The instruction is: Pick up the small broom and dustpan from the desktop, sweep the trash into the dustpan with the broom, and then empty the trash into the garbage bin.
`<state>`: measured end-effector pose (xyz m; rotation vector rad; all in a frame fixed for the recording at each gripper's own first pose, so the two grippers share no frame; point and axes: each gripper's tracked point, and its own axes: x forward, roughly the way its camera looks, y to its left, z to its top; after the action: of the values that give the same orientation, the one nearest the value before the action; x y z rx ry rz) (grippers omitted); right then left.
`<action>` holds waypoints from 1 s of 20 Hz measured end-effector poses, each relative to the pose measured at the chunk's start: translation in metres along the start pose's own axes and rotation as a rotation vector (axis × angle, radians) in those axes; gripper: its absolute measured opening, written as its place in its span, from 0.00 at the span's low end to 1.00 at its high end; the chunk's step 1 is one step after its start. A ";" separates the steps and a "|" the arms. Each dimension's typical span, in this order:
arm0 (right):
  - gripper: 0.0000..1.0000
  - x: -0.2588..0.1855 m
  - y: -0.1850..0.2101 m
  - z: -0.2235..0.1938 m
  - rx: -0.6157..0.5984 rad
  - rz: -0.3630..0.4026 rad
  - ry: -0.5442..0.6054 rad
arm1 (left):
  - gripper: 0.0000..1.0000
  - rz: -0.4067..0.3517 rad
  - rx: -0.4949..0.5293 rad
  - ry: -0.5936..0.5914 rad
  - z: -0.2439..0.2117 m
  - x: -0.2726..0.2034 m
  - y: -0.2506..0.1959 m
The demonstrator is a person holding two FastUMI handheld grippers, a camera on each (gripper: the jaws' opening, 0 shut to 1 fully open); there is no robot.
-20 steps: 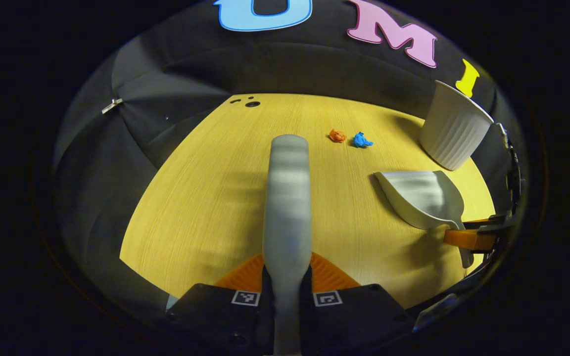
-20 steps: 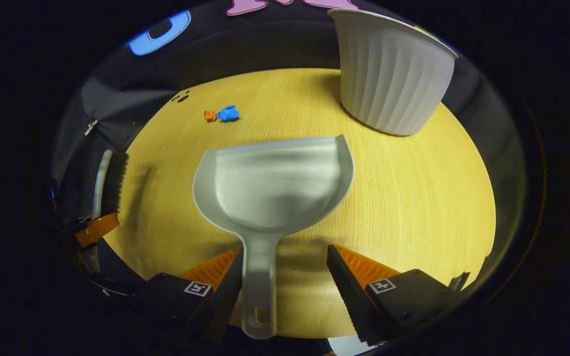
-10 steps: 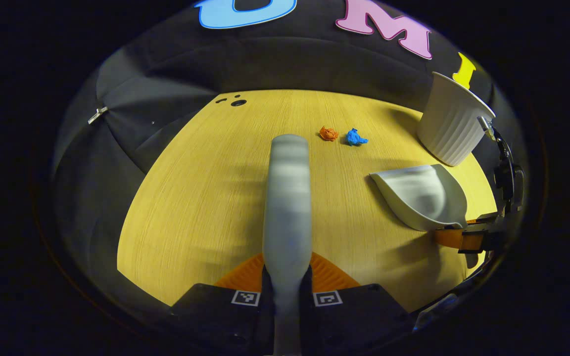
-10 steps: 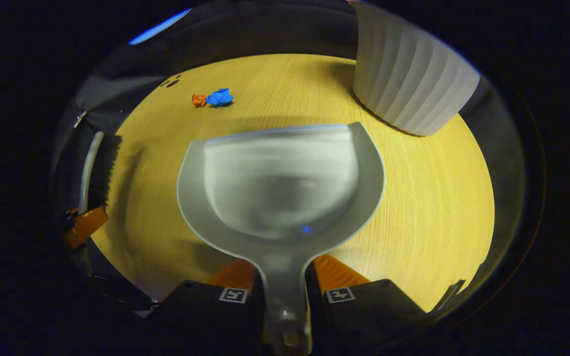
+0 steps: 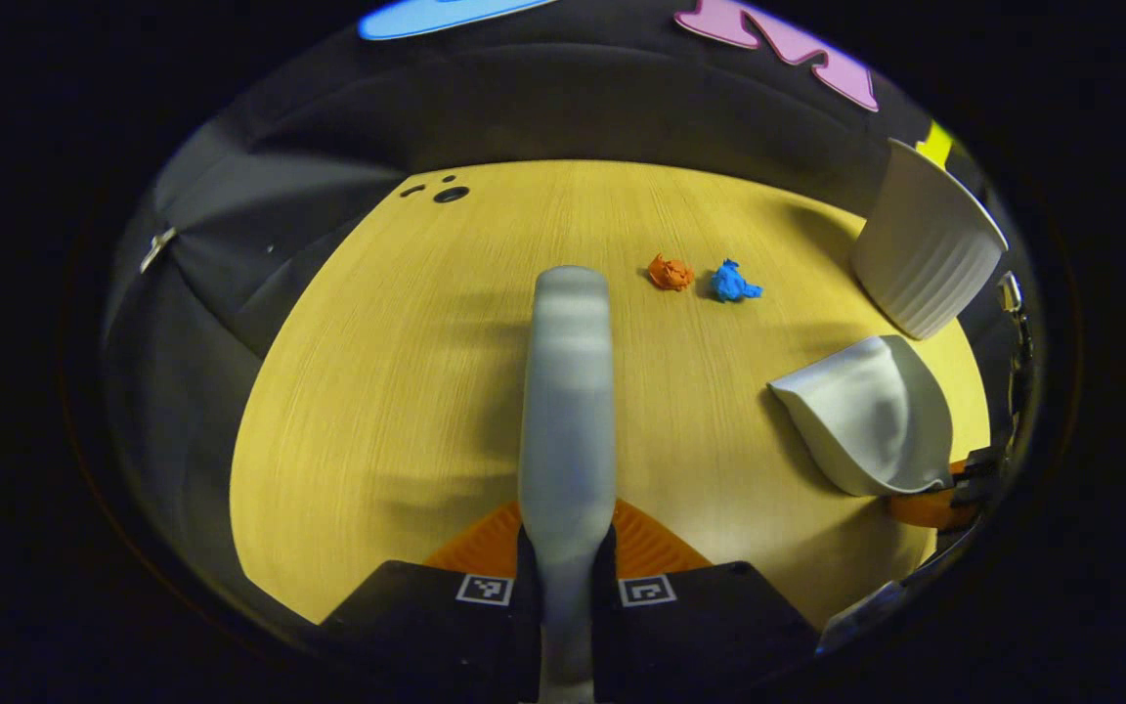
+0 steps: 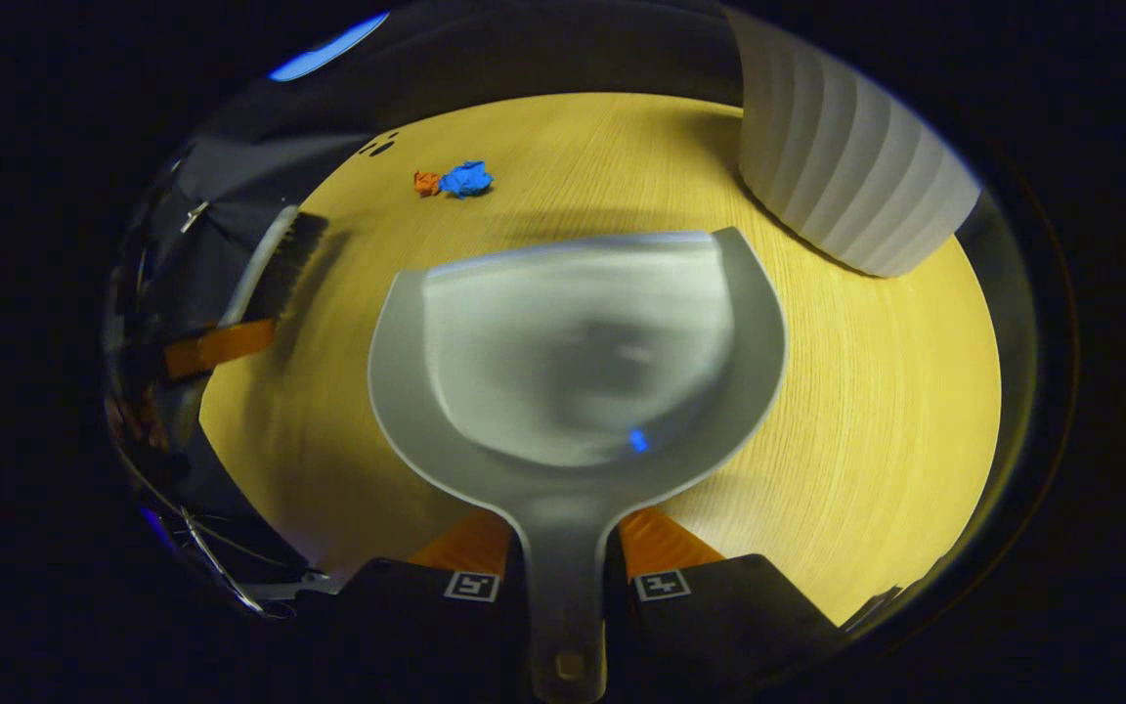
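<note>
Basically both tools are being carried: left gripper (image 5: 566, 548) jaws pinching broom (image 5: 568, 391), right gripper (image 6: 563, 557) jaws pinching dustpan (image 6: 578, 362); next, approaching orange scrap (image 5: 670, 273) and blue scrap (image 5: 734, 284) on the surface (image 5: 407, 391).

Left gripper (image 5: 566, 548) clamped on broom handle (image 5: 568, 391); right gripper (image 6: 563, 552) clamped on dustpan handle (image 6: 563, 577), both level above desktop.

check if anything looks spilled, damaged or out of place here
Only the trash itself: an orange scrap and a blue scrap lie loose on the desktop. The garbage bin stands upright, nothing looks damaged.
</note>
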<state>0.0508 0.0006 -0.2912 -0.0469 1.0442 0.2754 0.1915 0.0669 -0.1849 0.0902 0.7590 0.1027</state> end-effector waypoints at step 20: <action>0.35 -0.007 -0.041 0.007 -0.267 0.069 0.051 | 0.25 -0.243 0.839 0.036 0.139 0.099 -0.084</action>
<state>0.0641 -0.0391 -0.2856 -0.2602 1.0554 0.4776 0.3633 -0.0099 -0.1621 0.7913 0.8024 -0.4539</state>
